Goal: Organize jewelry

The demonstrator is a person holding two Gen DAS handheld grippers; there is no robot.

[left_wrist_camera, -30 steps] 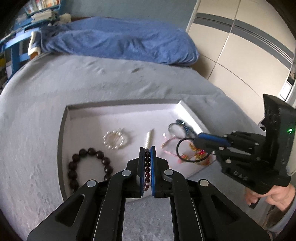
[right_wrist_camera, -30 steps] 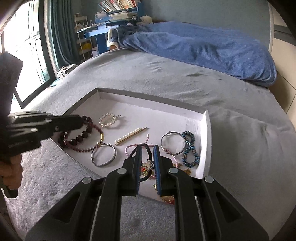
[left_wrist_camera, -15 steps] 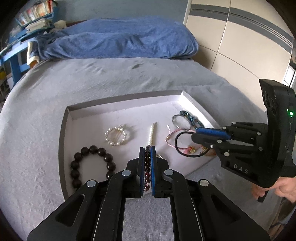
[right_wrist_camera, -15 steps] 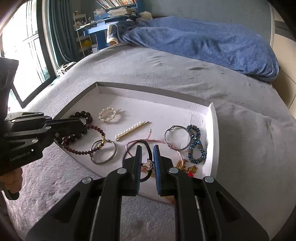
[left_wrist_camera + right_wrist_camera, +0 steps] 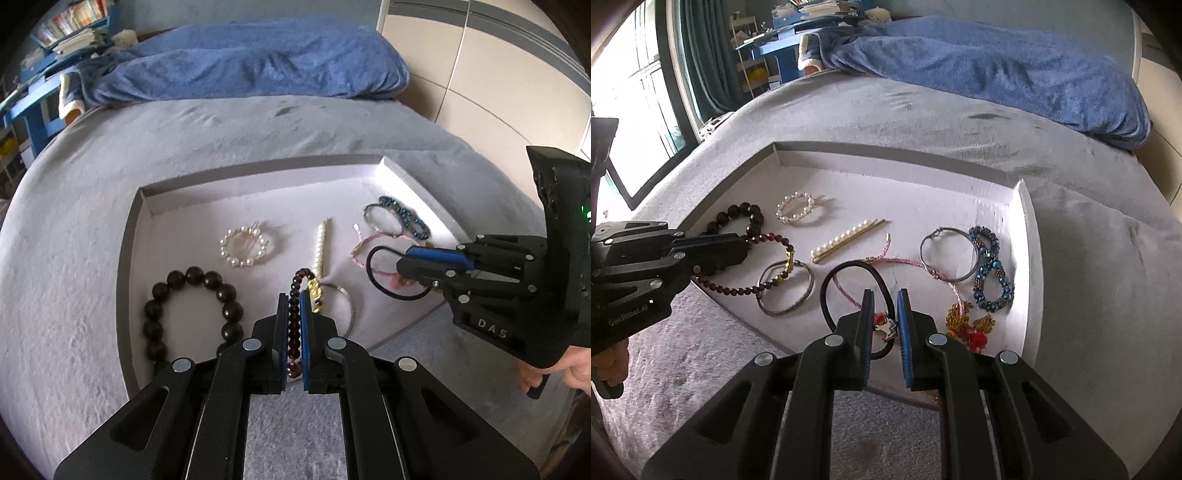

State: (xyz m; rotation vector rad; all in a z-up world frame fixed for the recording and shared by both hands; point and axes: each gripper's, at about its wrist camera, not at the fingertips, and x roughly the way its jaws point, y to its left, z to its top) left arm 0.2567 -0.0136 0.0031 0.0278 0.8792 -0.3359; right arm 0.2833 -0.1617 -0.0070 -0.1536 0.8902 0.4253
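A shallow white tray (image 5: 258, 170) lies on the grey bed cover. My left gripper (image 5: 294, 295) is shut on a dark red bead bracelet (image 5: 294, 321) with gold links, whose far end trails over the tray's near left part (image 5: 768, 238). My right gripper (image 5: 885, 295) is shut on a black hair tie (image 5: 834, 280) with a star charm, held just above the tray's near edge. In the left wrist view that hair tie (image 5: 372, 258) loops out from the right gripper (image 5: 400, 260). The left gripper (image 5: 740, 248) shows at the left of the right wrist view.
In the tray lie a black bead bracelet (image 5: 192, 299), a pearl ring clip (image 5: 243, 245), a pearl bar clip (image 5: 846, 240), two silver bangles (image 5: 785, 291) (image 5: 947, 254), a blue bead bracelet (image 5: 991, 269), a pink cord (image 5: 905, 262) and a gold and red charm (image 5: 971, 328). A blue blanket (image 5: 258, 70) lies beyond.
The right gripper has sunk a little toward the tray with the hair tie. The left gripper has tilted slightly, still gripping the red beads. Nothing was let go.
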